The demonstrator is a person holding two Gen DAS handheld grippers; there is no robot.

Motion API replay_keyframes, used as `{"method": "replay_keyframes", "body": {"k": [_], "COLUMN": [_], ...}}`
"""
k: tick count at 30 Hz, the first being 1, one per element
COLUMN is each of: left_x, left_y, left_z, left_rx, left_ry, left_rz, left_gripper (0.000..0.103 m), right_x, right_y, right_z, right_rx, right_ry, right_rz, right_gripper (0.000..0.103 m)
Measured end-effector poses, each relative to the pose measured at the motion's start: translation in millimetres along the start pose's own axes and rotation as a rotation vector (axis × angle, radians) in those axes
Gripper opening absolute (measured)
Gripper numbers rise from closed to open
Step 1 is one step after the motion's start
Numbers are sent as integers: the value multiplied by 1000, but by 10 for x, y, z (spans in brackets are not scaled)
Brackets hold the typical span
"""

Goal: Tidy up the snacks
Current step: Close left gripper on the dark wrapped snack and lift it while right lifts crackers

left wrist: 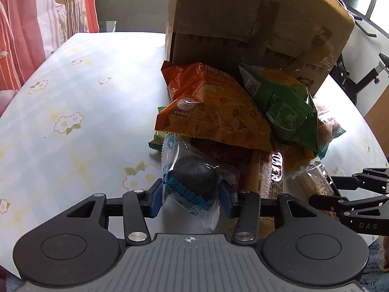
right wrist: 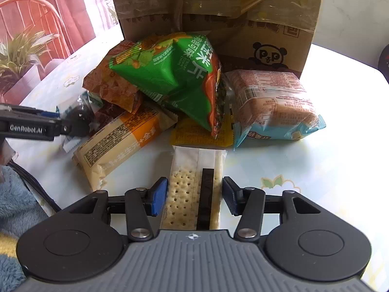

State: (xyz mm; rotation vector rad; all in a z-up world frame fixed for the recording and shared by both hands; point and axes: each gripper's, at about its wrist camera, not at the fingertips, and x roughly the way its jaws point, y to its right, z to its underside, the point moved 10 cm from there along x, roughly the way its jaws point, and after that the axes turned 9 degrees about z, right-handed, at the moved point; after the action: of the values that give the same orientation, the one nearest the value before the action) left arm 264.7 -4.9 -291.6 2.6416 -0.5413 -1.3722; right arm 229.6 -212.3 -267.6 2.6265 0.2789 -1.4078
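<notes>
Left wrist view: the left gripper (left wrist: 191,198) has its jaws clamped on a clear packet with a dark snack (left wrist: 194,182), at the near edge of the snack pile before the cardboard box (left wrist: 255,17). Over on the right gripper (right wrist: 194,196), jaws apart around a cracker pack (right wrist: 192,189) lying on the desk (right wrist: 316,170).

One cardboard box (right wrist: 279,34) stands behind the snacks. There are one green bag (right wrist: 170,73), one orange bag (left wrist: 211,107) and one cracker pack (right wrist: 194,189).
</notes>
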Motion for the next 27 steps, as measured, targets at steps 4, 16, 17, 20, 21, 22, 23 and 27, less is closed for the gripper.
{"method": "replay_keyframes", "body": {"k": [4,16,17,20,21,22,23,27], "left_x": [-14,-179,-190,-229,-250,-271,-300,-465], "left_y": [38,86,89,88,87,83,76,41], "left_z": [21,-71,-73,-90,-106,-125,-158,-305], "left_rx": [6,31,32,30,30,33,41,52], "left_ry": [-11,34,37,49,57,64,74,123], "left_rz": [16,9,8,6,4,2,-2,-7], "left_gripper": [50,50,50,50,50,50,50,50], "right_x": [6,-26,-27,-36,-42,-53,-73,-201], "right_y": [13,24,26,27,29,39,57,193], "right_z": [1,52,52,59,58,62,48,-56], "right_rx": [15,14,13,6,10,26,55,111], "right_ry": [-3,-12,-11,-5,-2,-6,-6,42], "right_rz": [-13,-18,-19,-16,-25,-37,-56,-54], "right_gripper": [54,57,58,55,50,50,50,49]}}
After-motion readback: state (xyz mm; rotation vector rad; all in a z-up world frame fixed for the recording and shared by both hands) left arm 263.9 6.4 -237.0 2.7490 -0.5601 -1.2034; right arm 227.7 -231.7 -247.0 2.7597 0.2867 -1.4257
